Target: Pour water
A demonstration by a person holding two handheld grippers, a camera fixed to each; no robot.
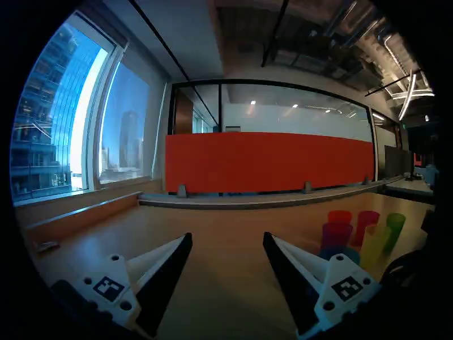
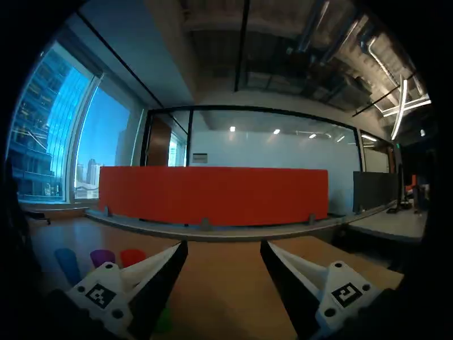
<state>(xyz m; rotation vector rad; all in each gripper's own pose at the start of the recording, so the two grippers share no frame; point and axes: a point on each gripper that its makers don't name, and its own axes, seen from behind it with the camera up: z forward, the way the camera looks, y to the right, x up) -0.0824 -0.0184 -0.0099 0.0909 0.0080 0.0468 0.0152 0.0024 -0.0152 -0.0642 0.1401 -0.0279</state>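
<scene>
On the table (image 1: 164, 221), cups (image 1: 365, 224) stand upright — left claw (image 1: 227, 234) and right claw (image 2: 223, 243) spread.

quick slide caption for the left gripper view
Open left gripper above a wooden table, coloured cups at right of view, orange partition behind.

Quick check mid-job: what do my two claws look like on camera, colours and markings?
The left claw has two wedge-shaped fingers tapering to points: white outer bodies, black inner faces, and a square black-and-white marker tag with small screws near each base. The right claw looks the same.
</scene>
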